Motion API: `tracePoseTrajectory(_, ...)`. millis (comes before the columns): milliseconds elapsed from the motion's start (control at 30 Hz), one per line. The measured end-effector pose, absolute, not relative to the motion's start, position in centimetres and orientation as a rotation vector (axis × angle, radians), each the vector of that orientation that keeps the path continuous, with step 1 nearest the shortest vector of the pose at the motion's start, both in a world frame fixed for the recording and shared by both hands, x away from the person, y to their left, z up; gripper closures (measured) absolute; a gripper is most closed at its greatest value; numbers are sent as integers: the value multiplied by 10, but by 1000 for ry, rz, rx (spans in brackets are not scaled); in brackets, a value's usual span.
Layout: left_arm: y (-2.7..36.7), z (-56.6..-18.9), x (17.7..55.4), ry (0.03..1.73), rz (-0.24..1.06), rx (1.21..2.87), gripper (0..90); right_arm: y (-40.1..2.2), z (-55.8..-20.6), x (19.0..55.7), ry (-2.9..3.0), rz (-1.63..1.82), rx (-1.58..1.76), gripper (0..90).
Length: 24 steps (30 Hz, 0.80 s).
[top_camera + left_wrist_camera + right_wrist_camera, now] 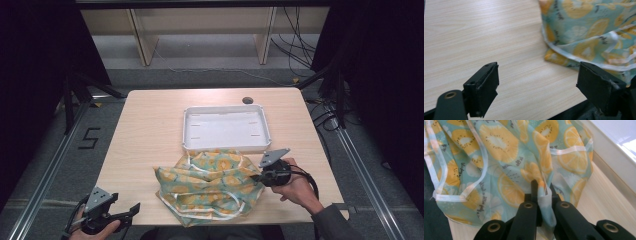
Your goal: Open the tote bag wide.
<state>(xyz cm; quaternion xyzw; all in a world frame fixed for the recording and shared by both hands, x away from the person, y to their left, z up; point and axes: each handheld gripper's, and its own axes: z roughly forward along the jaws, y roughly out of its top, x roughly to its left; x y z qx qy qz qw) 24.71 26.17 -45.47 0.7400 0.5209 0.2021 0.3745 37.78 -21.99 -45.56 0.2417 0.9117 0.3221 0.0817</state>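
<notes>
Step in hand: judged to be folding or gathering the fruit-print cloth (212,186); one side was gripped, the other not yet taken.
Right gripper (258,177): jaws were closed on a fold of the cloth's edge; in the right gripper view the fabric and its white trim were pinched between the fingers (534,192) and ran down between the jaw arms.
Left gripper (134,209): jaws stood wide apart with nothing between them, only bare table (474,37).
Cloth relative to right fingers: spread out ahead of and to both sides of the tips, rumpled, lying on the table.
Cloth relative to left fingers: its near corner (554,56) lay ahead of and just beside the right-hand finger (599,85); whether it touched that finger could not be told.
White tray (187,125): lay beyond the cloth, touching or nearly touching its far edge, nothing in it.
Next move, judged: left gripper should advance so the free corner sits between its fingers, then close, before any lift or fold.
</notes>
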Motion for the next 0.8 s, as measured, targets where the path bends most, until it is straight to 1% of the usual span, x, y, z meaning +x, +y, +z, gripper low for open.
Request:
tracePoseTrajectory(33,262,-455,247,1334,517,1895,172,-220,-456,378,2724,963,722,900)
tracePoseTrajectory(67,264,-453,247,1312,520,1954,172,-231,-456,374,2690,928,793,900)
tracePoseTrajectory(100,259,-456,248,1332,509,1898,173,-236,-456,373,2707,945,788,900)
tracePoseTrajectory(200,258,-455,248,1314,513,1916,177,-252,-457,369,2679,947,823,900)
tracePoseTrajectory(267,255,-455,250,1289,492,1907,179,-256,-456,366,2678,950,853,900)
tracePoseTrajectory(300,251,-453,252,1256,492,1918,181,-265,-455,364,2645,969,867,900)
tracePoseTrajectory(367,248,-453,254,1243,481,1922,191,-268,-454,363,2647,956,876,900)
tracePoseTrajectory(433,238,-452,258,1174,454,1967,199,-274,-456,360,2648,964,913,877)
tracePoseTrajectory(467,233,-451,259,1154,445,1974,205,-275,-457,362,2650,980,867,840)
tracePoseTrajectory(533,223,-450,263,1108,423,1976,212,-276,-455,361,2637,999,899,711)
tracePoseTrajectory(600,212,-448,267,1043,418,2001,217,-277,-447,361,2602,1028,898,620)
tracePoseTrajectory(633,212,-448,267,1043,418,2001,225,-276,-442,361,2584,1063,892,576)
tracePoseTrajectory(667,206,-446,270,1015,417,2018,225,-276,-442,361,2584,1063,892,576)
tracePoseTrajectory(700,191,-445,275,992,392,2014,235,-274,-433,359,2549,1127,891,526)
tracePoseTrajectory(733,191,-445,275,992,392,2014,242,-274,-433,359,2549,1127,891,526)
tracePoseTrajectory(767,186,-444,278,969,388,2032,249,-271,-427,358,2523,1185,871,488)
tracePoseTrajectory(800,173,-443,282,943,376,2020,249,-269,-426,358,2503,1205,860,480)
